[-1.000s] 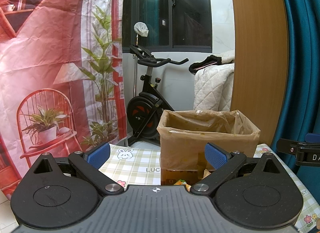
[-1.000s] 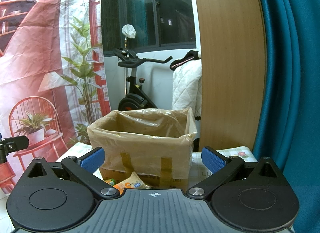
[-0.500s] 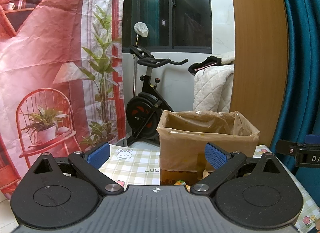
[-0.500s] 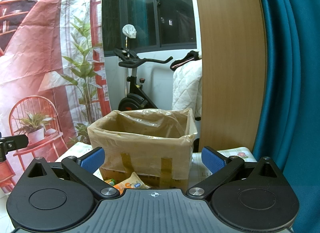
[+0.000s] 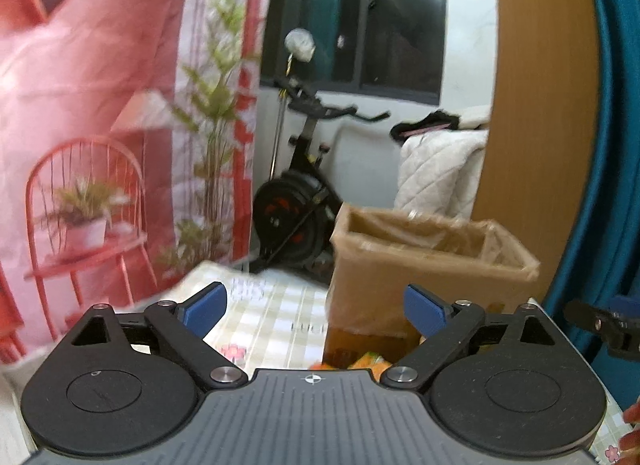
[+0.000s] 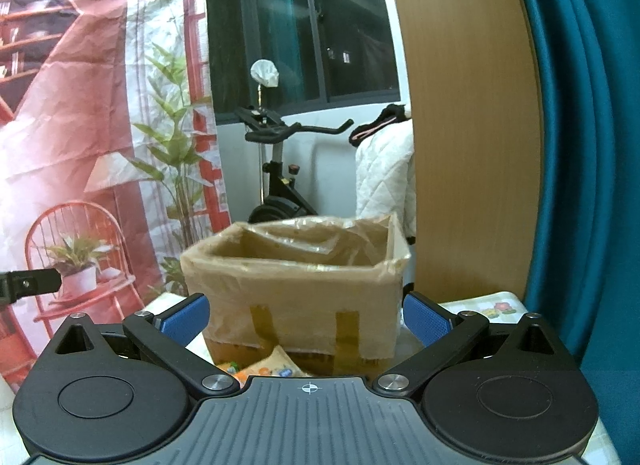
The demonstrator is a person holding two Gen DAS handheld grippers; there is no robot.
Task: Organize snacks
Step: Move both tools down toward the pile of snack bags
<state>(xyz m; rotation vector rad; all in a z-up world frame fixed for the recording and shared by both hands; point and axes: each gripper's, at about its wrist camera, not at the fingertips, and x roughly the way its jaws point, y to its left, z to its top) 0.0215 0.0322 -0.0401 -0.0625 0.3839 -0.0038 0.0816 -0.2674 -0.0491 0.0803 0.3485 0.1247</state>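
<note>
2 tools, the left tool [image 5: 316,311] and the right tool [image 6: 306,317], are wide open and hold nothing; the left one's jaws have just been closing a little. 1 cardboard box [image 6: 304,289] stands on the table [image 5: 272,317], with 1 snack packet [image 6: 272,365] just in front.

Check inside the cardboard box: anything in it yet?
Only the upper inside walls of the cardboard box, lined with clear plastic, show. Both views look in low over the rim, so its floor and any contents are hidden. A snack packet lies outside, in front.
</note>
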